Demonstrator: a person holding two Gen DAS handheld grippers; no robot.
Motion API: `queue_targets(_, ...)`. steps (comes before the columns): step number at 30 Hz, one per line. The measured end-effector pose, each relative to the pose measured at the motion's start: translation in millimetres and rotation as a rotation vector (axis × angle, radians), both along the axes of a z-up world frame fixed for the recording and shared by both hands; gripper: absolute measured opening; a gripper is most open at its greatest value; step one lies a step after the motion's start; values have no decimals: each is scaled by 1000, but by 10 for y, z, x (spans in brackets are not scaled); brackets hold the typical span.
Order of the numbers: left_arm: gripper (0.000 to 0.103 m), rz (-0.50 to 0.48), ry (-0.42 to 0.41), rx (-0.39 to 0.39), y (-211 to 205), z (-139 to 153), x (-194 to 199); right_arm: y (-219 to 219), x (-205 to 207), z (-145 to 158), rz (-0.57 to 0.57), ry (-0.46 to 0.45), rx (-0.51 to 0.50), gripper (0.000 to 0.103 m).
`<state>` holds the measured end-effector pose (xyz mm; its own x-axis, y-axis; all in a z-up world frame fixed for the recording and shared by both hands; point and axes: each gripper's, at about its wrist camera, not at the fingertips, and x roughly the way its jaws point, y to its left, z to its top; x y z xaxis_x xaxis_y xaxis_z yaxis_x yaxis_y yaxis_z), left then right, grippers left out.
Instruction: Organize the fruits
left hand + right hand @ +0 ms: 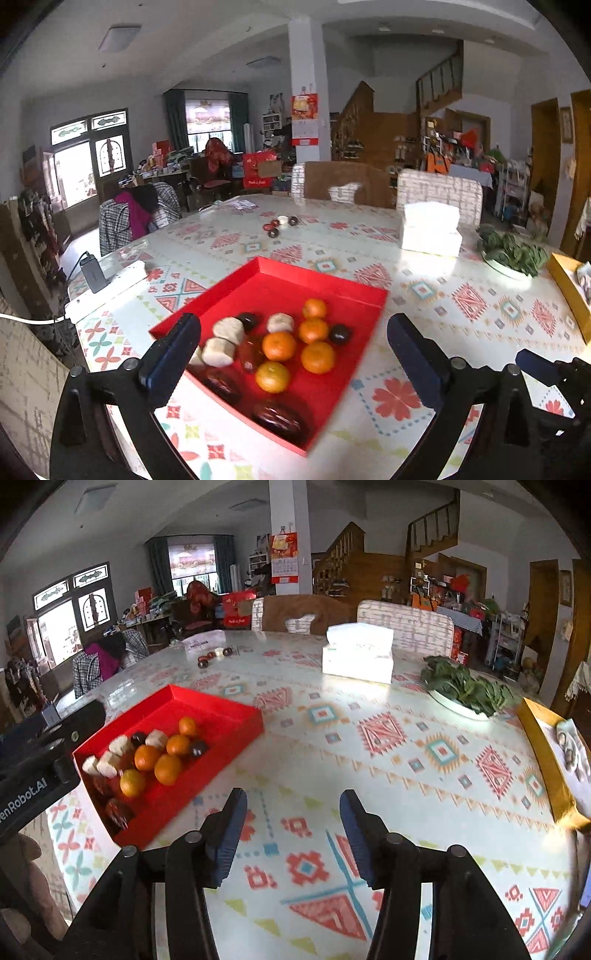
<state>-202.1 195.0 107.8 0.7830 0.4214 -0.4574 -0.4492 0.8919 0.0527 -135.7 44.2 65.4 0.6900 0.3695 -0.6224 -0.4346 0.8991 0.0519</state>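
Observation:
A red tray (325, 284) (221, 710) lies on the patterned table and holds several oranges (279, 346) (168, 768), pale beige pieces (229, 328) (120, 744) and dark round fruits (280, 417) (198, 748). My left gripper (293, 354) hangs over the tray's near end, jaws wide open with nothing between them. My right gripper (293, 830) stands open over bare tablecloth to the right of the tray, empty. A few small dark and pale fruits (279, 223) (212, 655) lie loose at the table's far side.
A white tissue box (430, 229) (357, 653) stands at the back. A plate of green leaves (513, 254) (465, 690) and a yellow box (570, 291) (546, 760) sit at the right edge. A charger and cable (94, 273) lie left. Chairs ring the far side.

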Motion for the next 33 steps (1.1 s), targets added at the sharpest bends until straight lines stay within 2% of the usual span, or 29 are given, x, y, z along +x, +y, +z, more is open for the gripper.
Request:
queue_targets(9,101,-40,49,-5,-217,-89,107,-226,-31,-112,-34,20,21,59)
queue_targets(20,101,-47,104,-51,-146,-287,207,-233,45,-281,-55,50,10,60)
queue_targets(33,101,-55,117,-70,-97,-379,259,-218,105,-369,-71,70,-7,60)
